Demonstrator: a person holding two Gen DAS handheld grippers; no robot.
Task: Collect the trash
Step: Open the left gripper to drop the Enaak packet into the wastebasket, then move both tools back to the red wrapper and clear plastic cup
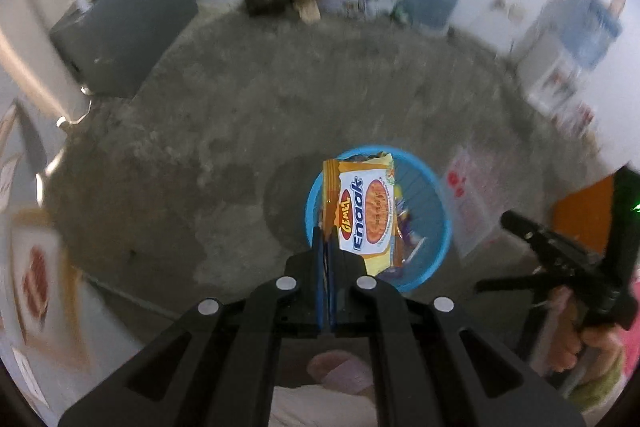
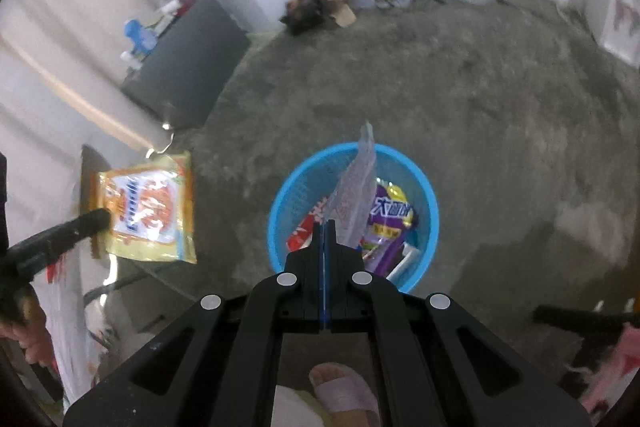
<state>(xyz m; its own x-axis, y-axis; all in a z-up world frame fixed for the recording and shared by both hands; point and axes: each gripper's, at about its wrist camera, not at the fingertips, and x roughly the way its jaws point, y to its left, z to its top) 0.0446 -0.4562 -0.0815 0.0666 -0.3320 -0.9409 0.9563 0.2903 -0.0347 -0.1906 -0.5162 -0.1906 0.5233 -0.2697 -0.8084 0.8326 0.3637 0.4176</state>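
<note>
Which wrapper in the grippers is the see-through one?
The clear plastic wrapper in the right gripper; the left gripper holds an opaque yellow-orange noodle packet.

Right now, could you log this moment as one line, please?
left tool: shut on yellow wrapper | right tool: shut on clear wrapper | blue basket: below

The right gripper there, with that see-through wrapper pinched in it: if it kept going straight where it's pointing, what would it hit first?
Probably the blue basket below: the right gripper aims its clear wrapper at the trash inside, though depth is unclear.
</note>
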